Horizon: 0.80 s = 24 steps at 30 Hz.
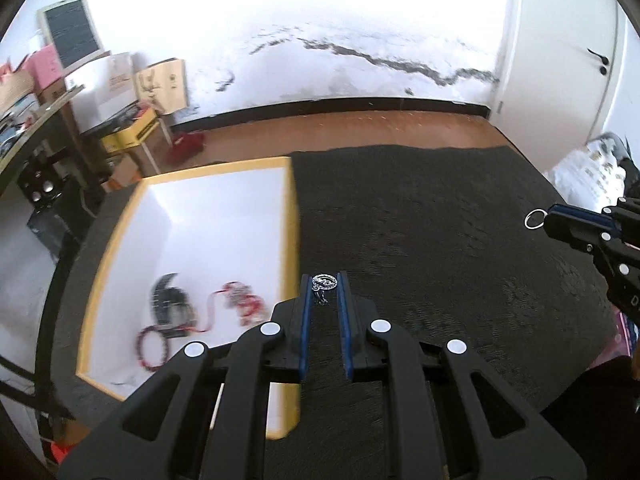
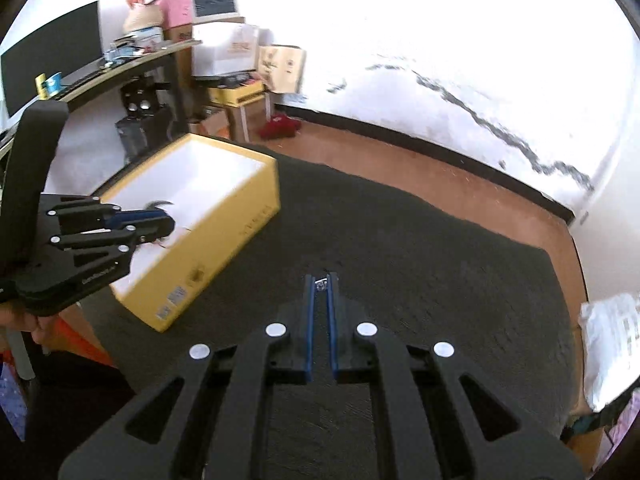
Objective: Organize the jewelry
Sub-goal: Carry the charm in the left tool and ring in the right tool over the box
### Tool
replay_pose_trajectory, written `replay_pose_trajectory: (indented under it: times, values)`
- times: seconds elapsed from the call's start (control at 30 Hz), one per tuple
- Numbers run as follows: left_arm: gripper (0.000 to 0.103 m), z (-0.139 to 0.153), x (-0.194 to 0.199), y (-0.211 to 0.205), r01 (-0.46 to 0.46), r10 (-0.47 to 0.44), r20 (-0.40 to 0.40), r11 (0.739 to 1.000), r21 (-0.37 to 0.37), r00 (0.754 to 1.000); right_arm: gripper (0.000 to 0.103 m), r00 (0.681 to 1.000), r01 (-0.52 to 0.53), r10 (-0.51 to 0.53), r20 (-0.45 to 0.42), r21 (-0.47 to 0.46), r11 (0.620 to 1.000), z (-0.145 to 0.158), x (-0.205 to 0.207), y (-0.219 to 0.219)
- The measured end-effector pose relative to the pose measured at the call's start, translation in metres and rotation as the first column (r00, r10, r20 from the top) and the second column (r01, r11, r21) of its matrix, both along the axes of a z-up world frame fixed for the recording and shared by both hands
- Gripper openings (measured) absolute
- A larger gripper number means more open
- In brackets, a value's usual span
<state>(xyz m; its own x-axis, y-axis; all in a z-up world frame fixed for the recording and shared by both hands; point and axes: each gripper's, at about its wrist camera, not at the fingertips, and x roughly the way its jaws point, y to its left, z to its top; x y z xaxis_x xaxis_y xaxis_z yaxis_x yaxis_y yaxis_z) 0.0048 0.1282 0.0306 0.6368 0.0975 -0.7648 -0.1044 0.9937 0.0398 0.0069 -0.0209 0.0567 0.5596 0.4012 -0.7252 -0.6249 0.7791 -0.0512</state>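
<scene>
Box (image 1: 290, 216) left of left gripper (image 1: 325, 280) | black mat (image 1: 440, 240) bare ahead

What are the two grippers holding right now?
Left gripper: closed on a silver ring.
Right gripper: closed on a small silver ring.

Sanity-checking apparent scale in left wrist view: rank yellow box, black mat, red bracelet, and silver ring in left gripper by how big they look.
1. black mat
2. yellow box
3. red bracelet
4. silver ring, pinched at the left gripper tips; it sits nearer the camera, so its true size is unsure.
</scene>
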Motion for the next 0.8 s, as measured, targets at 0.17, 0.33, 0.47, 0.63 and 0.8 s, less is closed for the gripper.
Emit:
replay_pose_trajectory:
  times: [0.17, 0.33, 0.47, 0.63, 0.8]
  values:
    - [0.012, 0.013, -0.024, 0.042, -0.076, 0.076, 0.012, 0.997, 0.017, 0.997, 0.006, 0.997, -0.075, 0.074, 0.019, 0.008, 0.997, 0.017, -0.016, 0.050]
    - [0.012, 0.019, -0.047, 0.084, -0.149, 0.149, 0.014, 0.988, 0.025, 0.989, 0.006, 0.989, -0.143, 0.143, 0.028, 0.010, 0.990, 0.027, -0.031, 0.100]
    - [0.012, 0.022, -0.062, 0.111, -0.197, 0.197, 0.012, 0.980, 0.027, 0.980, 0.006, 0.981, -0.190, 0.189, 0.029, 0.012, 0.982, 0.031, -0.044, 0.134]
    - [0.012, 0.023, -0.076, 0.138, -0.243, 0.243, 0.009, 0.969, 0.035, 0.970, 0.006, 0.972, -0.235, 0.234, 0.023, 0.006, 0.972, 0.030, -0.050, 0.169]
    - [0.012, 0.018, -0.081, 0.159, -0.271, 0.271, 0.003, 0.962, 0.025, 0.962, 0.006, 0.967, -0.256, 0.256, 0.006, -0.005, 0.967, 0.021, -0.051, 0.196]
